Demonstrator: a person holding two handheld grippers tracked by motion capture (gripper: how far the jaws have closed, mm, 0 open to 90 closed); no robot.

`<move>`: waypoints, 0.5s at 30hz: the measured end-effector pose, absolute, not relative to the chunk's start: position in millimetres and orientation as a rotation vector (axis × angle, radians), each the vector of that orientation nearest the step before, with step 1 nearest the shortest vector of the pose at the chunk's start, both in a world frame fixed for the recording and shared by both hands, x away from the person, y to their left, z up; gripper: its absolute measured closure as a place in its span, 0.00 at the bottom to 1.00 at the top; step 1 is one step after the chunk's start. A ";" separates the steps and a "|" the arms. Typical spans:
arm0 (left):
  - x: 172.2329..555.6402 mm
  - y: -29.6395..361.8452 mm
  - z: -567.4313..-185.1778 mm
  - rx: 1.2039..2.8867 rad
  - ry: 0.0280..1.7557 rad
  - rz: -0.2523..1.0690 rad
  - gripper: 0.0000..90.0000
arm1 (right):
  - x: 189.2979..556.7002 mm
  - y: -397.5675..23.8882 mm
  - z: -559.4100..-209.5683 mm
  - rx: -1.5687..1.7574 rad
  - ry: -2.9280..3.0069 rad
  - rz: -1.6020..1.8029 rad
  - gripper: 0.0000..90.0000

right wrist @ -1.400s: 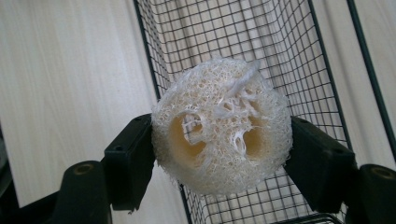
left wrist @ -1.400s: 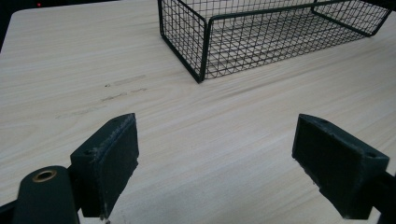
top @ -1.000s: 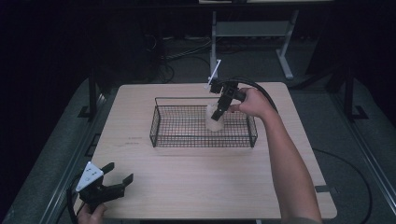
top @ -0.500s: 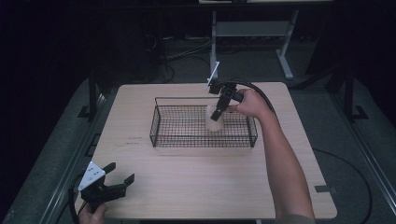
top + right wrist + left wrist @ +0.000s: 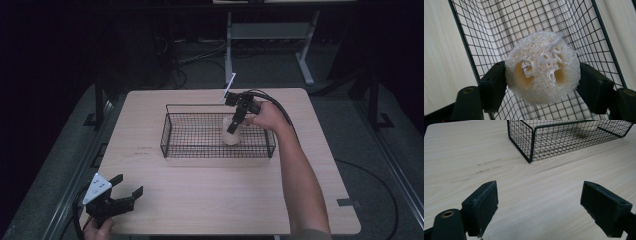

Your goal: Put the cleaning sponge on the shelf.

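Observation:
A pale, porous loofah piece (image 5: 541, 67) sits between the two black pads of my right gripper (image 5: 542, 86), which is shut on it. In the high view the right gripper (image 5: 233, 126) points down into the black wire basket (image 5: 215, 150), holding the loofah (image 5: 230, 136) low at the basket's right half, close to the mesh floor (image 5: 486, 25). My left gripper (image 5: 129, 184) rests at the table's near left corner, open, with bare wood between its pads (image 5: 484, 205). The basket's corner (image 5: 531, 145) stands farther off in the left gripper view.
The light wooden table (image 5: 210, 200) has bare room in front of the basket and on both sides. A cable (image 5: 280, 107) trails from the right gripper over the hand. A metal stand (image 5: 270, 35) and cords lie on the dark floor behind.
The right hand has sunk a little, bringing the loofah lower into the basket. The left gripper has stayed in place.

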State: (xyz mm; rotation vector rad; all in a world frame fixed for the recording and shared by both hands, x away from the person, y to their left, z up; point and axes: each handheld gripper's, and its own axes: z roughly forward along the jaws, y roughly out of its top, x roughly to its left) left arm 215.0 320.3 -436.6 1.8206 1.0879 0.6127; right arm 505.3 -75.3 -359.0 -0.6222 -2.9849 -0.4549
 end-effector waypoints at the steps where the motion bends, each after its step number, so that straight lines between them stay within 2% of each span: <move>1: 215.0 320.1 -436.6 1.823 1.088 0.615 0.15 | 505.6 -75.4 -361.9 -0.634 -2.980 -0.454 0.31; 15: 215.4 319.6 -436.8 1.823 1.086 0.609 0.15 | 505.6 -72.6 -373.4 -0.635 -2.986 -0.442 0.31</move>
